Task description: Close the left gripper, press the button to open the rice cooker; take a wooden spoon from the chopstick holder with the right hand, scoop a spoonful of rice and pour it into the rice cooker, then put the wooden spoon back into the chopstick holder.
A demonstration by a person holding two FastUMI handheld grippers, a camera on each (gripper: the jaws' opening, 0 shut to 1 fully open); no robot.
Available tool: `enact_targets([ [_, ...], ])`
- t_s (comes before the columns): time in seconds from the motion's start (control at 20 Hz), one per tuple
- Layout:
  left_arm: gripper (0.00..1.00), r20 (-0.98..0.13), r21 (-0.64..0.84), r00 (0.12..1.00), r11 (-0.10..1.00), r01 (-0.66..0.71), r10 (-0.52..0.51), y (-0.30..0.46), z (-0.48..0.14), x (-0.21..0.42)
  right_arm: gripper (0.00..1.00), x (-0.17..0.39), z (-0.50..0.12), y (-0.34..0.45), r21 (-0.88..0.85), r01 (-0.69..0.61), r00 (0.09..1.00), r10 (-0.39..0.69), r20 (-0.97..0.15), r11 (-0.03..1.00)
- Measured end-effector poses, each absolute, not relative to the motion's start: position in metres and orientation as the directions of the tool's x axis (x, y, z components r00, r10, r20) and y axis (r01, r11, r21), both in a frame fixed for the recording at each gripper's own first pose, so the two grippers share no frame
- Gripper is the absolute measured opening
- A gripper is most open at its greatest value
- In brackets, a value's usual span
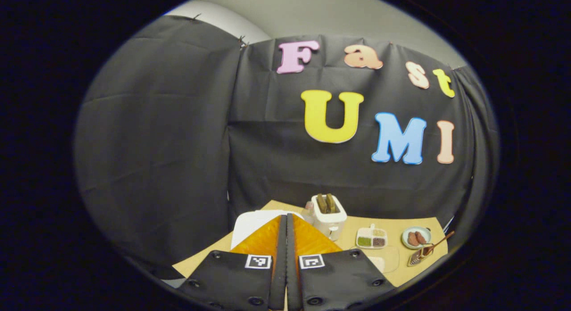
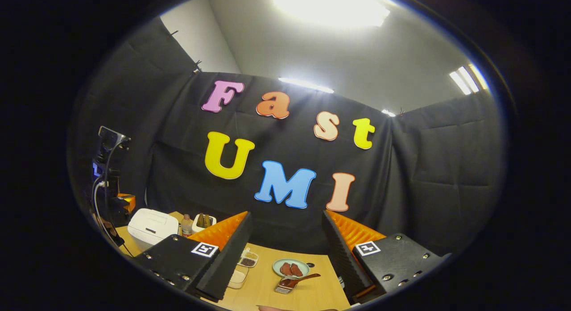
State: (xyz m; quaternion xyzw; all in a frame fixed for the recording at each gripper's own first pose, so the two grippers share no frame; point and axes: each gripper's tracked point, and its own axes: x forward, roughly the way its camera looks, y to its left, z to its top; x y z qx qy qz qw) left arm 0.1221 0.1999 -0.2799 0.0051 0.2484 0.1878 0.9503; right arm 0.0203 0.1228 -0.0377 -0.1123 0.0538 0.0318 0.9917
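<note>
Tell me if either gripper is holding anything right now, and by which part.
Nothing is held. The left gripper is shut with its fingers pressed together on nothing; the right gripper is open and empty, the wooden spoon lying beyond it.

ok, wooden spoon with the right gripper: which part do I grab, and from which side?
Grip the handle of the wooden spoon, not the bowl. Its bowl end sits down in the chopstick holder, and the handle slants up and out to the right, beside the plate. I'd bring the open right gripper down from above on the free upper end, fingers across the shaft, then lift along the slant.
</note>
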Motion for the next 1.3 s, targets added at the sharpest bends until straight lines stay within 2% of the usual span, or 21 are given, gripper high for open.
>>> enact_targets([
  [0.3, 0.08, -0.613, 0.158, 0.686, 0.911, -0.38, 0.392, 0.233, -0.384, 0.145, 0.96, 0.037, -0.055, 0.122, -0.256, -0.043, 0.98, -0.009, -0.198, 0.966],
  [0.5, 0.09, -0.711, 0.219, 0.571, 0.901, -0.374, 0.41, 0.246, -0.455, 0.148, 0.96, 0.048, -0.064, 0.126, -0.292, -0.049, 0.973, -0.02, -0.229, 0.955],
  [0.85, 0.09, -0.776, 0.236, 0.488, 0.902, -0.363, 0.4, 0.252, -0.493, 0.147, 0.96, 0.056, -0.072, 0.131, -0.323, -0.069, 0.967, -0.017, -0.256, 0.944],
  [1.15, 0.09, -0.78, 0.23, 0.482, 0.899, -0.373, 0.4, 0.252, -0.493, 0.15, 0.96, 0.054, -0.072, 0.125, -0.306, -0.062, 0.966, -0.02, -0.257, 0.95],
  [1.3, 0.09, -0.72, 0.182, 0.565, 0.895, -0.408, 0.404, 0.252, -0.469, 0.159, 0.96, 0.049, -0.072, 0.119, -0.308, -0.054, 0.966, -0.028, -0.255, 0.95],
])
